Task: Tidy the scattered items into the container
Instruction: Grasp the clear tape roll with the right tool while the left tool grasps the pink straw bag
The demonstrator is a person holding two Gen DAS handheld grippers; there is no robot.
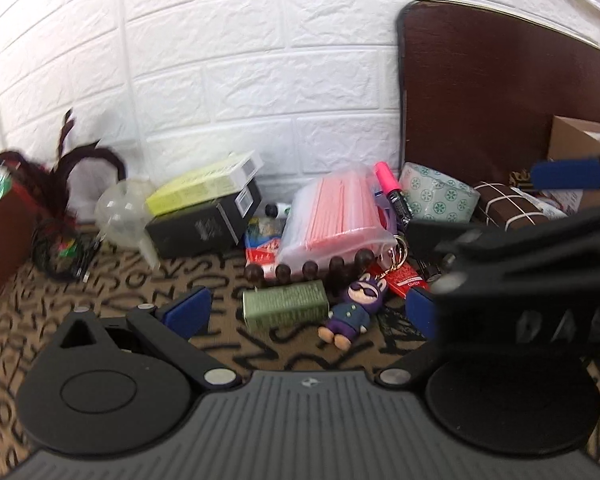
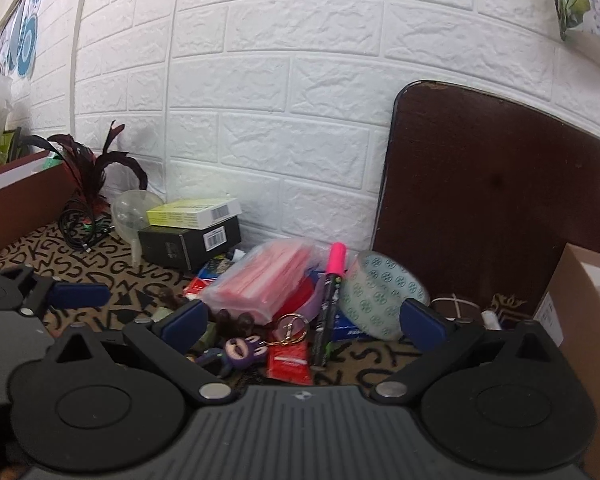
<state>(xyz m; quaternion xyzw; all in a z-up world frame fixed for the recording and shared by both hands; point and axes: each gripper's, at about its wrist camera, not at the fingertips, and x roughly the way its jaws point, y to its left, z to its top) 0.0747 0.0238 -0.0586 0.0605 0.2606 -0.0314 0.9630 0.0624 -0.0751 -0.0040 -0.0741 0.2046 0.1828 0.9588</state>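
A pile of small items lies against the white brick wall. In the left wrist view my left gripper [image 1: 304, 312] is open and empty, its jaws astride a green box [image 1: 286, 309] and a purple figure keychain [image 1: 354, 308]. Behind them lie a pink zip bag [image 1: 334, 216], a pink marker [image 1: 390, 192] and a patterned tape roll [image 1: 440, 196]. My right gripper [image 2: 304, 322] is open and empty above the keychain [image 2: 240, 352], a red packet [image 2: 290, 364] and the marker [image 2: 332, 300]. A cardboard box [image 2: 588, 320] stands at the right.
A black box [image 1: 204, 224] with a yellow box [image 1: 204, 184] on top sits left of the pile, beside a clear plastic bulb [image 1: 120, 212], cables and dark feathers [image 1: 64, 200]. A dark brown board [image 2: 480, 200] leans on the wall. A brown box [image 2: 16, 200] stands at the left.
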